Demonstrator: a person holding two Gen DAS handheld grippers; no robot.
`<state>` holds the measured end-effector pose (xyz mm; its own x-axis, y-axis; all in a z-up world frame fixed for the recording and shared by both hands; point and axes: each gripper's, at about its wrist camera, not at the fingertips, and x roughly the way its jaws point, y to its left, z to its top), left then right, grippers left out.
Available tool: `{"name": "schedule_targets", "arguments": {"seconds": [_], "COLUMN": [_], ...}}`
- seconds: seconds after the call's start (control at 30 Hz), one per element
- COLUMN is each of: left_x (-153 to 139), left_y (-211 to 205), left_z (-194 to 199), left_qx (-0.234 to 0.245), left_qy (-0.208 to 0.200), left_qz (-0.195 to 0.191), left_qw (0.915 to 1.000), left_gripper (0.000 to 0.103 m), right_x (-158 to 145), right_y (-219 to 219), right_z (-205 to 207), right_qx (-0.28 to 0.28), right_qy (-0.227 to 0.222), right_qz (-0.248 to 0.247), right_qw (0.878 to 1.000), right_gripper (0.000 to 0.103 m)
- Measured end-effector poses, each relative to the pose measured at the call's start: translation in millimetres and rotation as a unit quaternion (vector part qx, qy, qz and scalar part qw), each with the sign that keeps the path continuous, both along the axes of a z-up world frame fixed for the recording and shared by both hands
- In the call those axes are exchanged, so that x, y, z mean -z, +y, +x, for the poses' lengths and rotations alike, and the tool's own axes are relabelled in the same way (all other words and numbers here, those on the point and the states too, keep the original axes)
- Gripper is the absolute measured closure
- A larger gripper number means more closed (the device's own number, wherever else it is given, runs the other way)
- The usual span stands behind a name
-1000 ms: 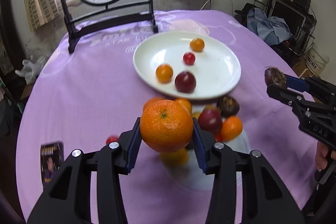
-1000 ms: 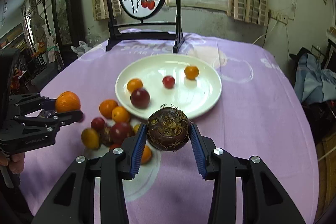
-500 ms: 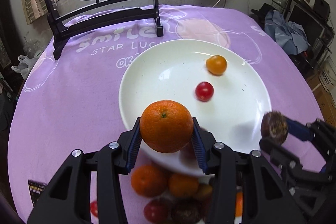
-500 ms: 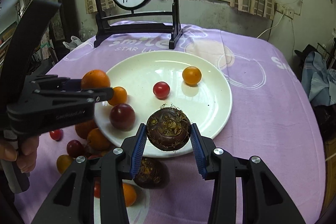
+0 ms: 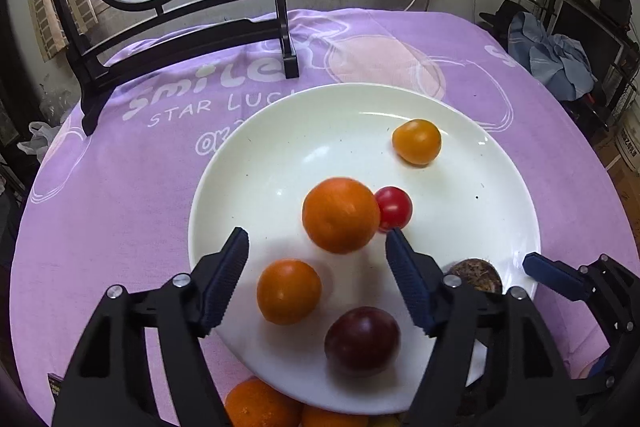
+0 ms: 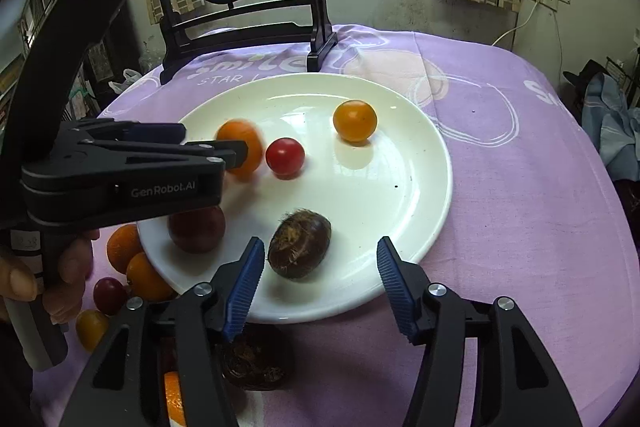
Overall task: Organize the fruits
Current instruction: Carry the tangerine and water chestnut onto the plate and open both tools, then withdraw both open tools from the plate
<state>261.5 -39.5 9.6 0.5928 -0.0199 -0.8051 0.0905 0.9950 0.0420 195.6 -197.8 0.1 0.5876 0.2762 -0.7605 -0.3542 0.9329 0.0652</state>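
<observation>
While both tongs are opening, the left tongs (image 5: 316,251) grip nothing, the orange (image 5: 340,214) free above the plate (image 5: 500,187); right tongs (image 6: 320,267) grip nothing, brown fruit (image 6: 299,243) resting unclamped on the plate.

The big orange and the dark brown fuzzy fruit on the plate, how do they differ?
The big orange is smooth, bright and round; the dark brown fuzzy fruit is rough, dull and oval. The big orange looks blurred, beside the red tomato; the dark brown fuzzy fruit lies sharp and alone. Both are on the white plate.
</observation>
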Motion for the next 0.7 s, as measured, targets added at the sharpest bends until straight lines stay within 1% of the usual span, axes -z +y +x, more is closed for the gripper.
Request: {"name": "schedule_targets", "arguments": {"seconds": [0.13, 0.2, 0.37, 0.5, 0.57, 0.7], "left_x": [-9, -13, -14, -10, -9, -7], "left_y": [7, 13, 30, 40, 46, 56], "left_z": [-15, -25, -56, -85, -98, -124], "left_qx": [-0.002, -0.005, -0.020, -0.018, -0.019, -0.023], "left_qy": [-0.007, -0.009, -0.015, -0.010, -0.010, -0.007], "left_qz": [-0.003, -0.008, -0.012, -0.007, -0.009, -0.012], "left_qw": [1.0000, 0.9999, 0.9996, 0.9998, 0.9997, 0.9996], "left_gripper": [0.033, 0.031, 0.019, 0.017, 0.015, 0.014], "right_x": [-5, -7, -13, -20, -22, -23], "right_y": [-1, -1, -3, -9, -13, -17], "right_z": [-6, -9, -22, -39, -48, -67], "right_qx": [-0.003, -0.004, -0.006, -0.003, 0.001, 0.001], "right_qy": [-0.005, -0.006, -0.009, -0.016, -0.019, -0.021], "right_qz": [0.001, 0.003, 0.004, 0.007, 0.009, 0.006], "right_qw": [1.000, 1.000, 1.000, 1.000, 1.000, 1.000], "right_gripper": [0.044, 0.044, 0.043, 0.041, 0.038, 0.038]}}
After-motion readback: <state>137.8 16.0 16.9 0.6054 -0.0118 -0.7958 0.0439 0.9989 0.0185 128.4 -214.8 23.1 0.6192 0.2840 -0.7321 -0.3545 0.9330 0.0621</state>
